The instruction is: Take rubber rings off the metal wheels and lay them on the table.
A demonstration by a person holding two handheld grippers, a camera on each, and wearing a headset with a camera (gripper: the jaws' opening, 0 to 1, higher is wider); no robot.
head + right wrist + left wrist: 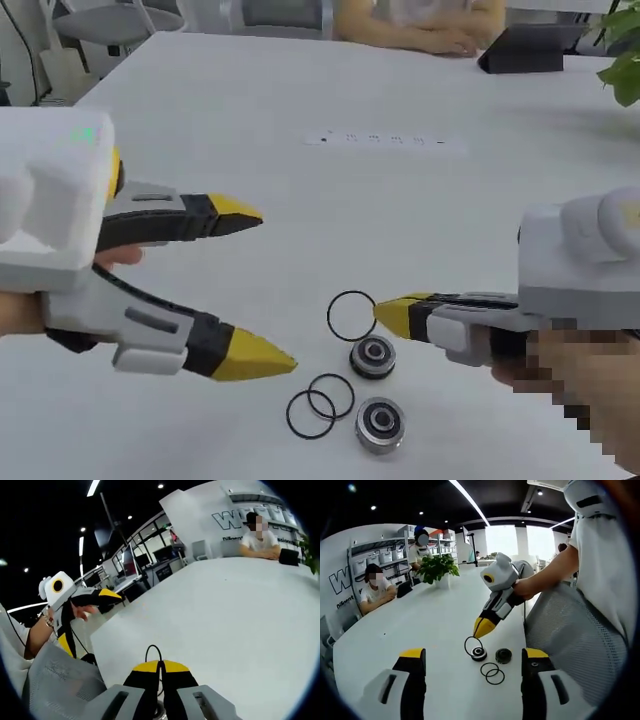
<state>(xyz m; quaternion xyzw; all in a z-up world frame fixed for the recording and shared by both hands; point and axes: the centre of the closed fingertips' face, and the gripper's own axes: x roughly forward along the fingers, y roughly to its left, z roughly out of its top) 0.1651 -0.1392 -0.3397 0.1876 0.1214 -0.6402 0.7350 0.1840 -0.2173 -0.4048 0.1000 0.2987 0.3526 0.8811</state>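
- Head view: the left gripper (255,285) hangs at the near left. Its jaws are spread wide with nothing between them.
- The right gripper (385,316) reaches in from the right, its jaws clamped on a ring (328,316). That ring sits just beyond the far wheel (373,357); whether the two touch cannot be told.
- The near wheel (380,424) lies just beside the far one. Two loose rings (308,393) overlap flat on the table (300,200), just left of the near wheel.
- Bare table stretches far and left of the wheels.
- Left gripper view: the wheels and rings lie between its parted jaws. They are near the table's right edge, where a mesh chair (565,630) stands.
- A plant (437,567) stands far off, with open top between.
- Right gripper view: its jaws meet, and the thin ring rises from between the tips. The table's left edge runs close by, and to the right and far side the top is bare.
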